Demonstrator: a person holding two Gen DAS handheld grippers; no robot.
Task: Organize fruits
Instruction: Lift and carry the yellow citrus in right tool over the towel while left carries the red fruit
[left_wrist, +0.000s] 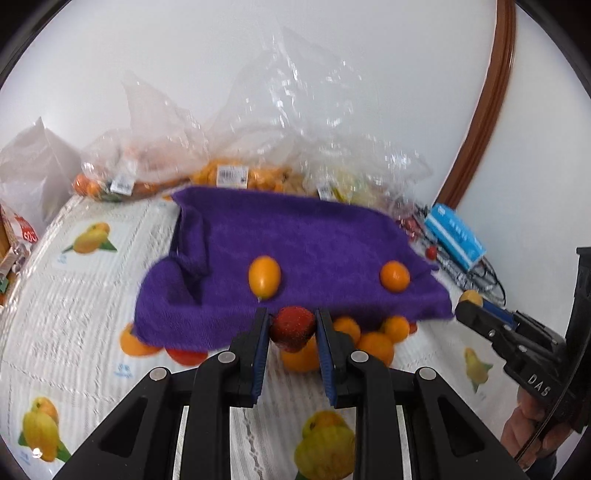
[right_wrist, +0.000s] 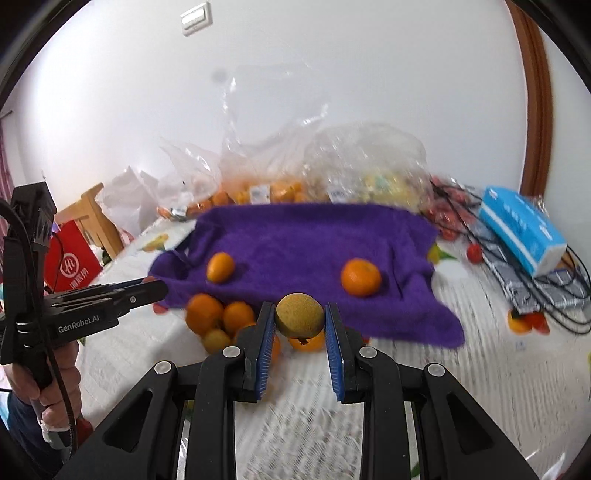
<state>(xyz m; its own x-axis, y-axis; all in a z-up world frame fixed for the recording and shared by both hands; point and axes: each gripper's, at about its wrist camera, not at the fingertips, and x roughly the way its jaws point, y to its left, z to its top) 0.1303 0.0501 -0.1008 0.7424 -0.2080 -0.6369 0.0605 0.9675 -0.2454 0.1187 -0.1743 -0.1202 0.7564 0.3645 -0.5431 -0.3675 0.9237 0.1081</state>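
My left gripper (left_wrist: 291, 325) is shut on a red strawberry (left_wrist: 292, 328), held just in front of a purple towel (left_wrist: 295, 236). On the towel lie a yellow-orange kumquat (left_wrist: 264, 277) and a small orange (left_wrist: 395, 276). My right gripper (right_wrist: 300, 321) is shut on a round yellow-brown fruit (right_wrist: 299, 314) at the towel's (right_wrist: 314, 236) near edge. A pile of oranges (right_wrist: 218, 317) lies on the tablecloth in front of the towel, also in the left wrist view (left_wrist: 373, 339). The right gripper shows in the left wrist view (left_wrist: 469, 304), the left gripper in the right wrist view (right_wrist: 147, 291).
Clear plastic bags of fruit (left_wrist: 236, 173) stand behind the towel against the white wall. A blue tissue pack (right_wrist: 521, 225) lies at the right on black cables (right_wrist: 554, 295), with small red fruits (right_wrist: 474, 253) nearby. A red bag (right_wrist: 72, 262) and wooden chair (right_wrist: 92, 214) stand left.
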